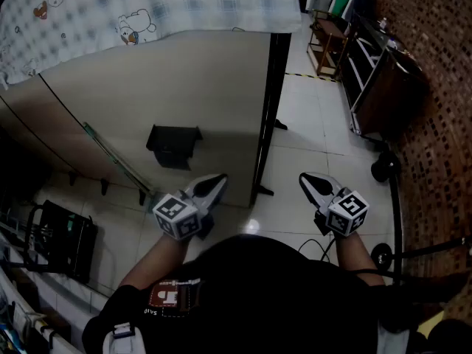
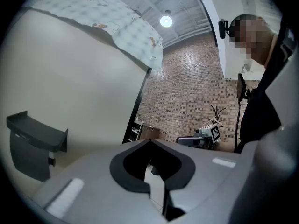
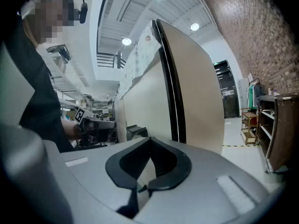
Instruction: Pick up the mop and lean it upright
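A thin pale-green pole [image 1: 116, 158], possibly the mop's handle, slants against the foot of a beige partition [image 1: 184, 80]; no mop head shows. My left gripper [image 1: 218, 178] is shut and holds nothing, its tip just right of the pole's lower end and close to the partition. My right gripper [image 1: 304, 176] is also shut and holds nothing, over the white floor tiles to the right of the partition's black edge post [image 1: 269, 109]. In the left gripper view the jaws [image 2: 148, 141] meet at the tip with the partition ahead. The right gripper view shows the same for its jaws [image 3: 150, 138].
A black bracket box [image 1: 173, 146] hangs on the partition, and a patterned cloth [image 1: 147, 2] drapes over its top. A black crate [image 1: 63, 238] stands at the lower left. At the right are a dark cabinet [image 1: 383, 80], a wooden shelf [image 1: 324, 43] and a brick wall [image 1: 442, 65].
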### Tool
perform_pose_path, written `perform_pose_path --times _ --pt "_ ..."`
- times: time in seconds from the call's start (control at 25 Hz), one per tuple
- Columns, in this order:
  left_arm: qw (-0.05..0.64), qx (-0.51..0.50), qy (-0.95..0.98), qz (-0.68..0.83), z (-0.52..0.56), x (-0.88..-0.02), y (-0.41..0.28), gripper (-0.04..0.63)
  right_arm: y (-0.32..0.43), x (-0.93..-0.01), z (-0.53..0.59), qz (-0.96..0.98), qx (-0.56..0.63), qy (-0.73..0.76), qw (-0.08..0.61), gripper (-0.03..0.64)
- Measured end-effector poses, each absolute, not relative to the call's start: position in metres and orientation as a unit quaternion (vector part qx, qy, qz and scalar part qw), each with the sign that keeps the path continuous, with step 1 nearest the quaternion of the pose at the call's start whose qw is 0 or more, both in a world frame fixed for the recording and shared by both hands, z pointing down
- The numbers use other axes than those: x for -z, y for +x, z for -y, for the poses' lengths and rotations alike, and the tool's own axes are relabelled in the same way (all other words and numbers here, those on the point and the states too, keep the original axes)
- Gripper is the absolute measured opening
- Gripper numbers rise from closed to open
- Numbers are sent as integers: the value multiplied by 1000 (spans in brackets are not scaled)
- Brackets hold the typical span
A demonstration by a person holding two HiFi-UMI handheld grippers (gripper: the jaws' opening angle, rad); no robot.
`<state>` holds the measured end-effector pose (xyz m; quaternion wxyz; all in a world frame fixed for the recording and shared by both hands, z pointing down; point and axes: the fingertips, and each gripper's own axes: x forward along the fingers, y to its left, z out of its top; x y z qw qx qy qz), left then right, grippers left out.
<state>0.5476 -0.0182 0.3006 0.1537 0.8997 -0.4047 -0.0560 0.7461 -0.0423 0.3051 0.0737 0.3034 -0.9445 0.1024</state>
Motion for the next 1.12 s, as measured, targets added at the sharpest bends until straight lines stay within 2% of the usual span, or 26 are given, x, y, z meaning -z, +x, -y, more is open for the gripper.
perform_pose_path --times 0.32,0.64,0.84,1.12 --pt "148 74 906 389 26 -301 479 0 676 -300 47 943 -87 311 77 14" --pt "120 53 923 361 34 -294 340 0 535 -287 47 938 -80 330 65 14" --pt "126 43 922 363 41 -297 267 0 461 -286 43 940 -78 326 68 14" --pt "135 58 920 363 42 -299 251 0 446 -294 50 940 -89 320 76 14"
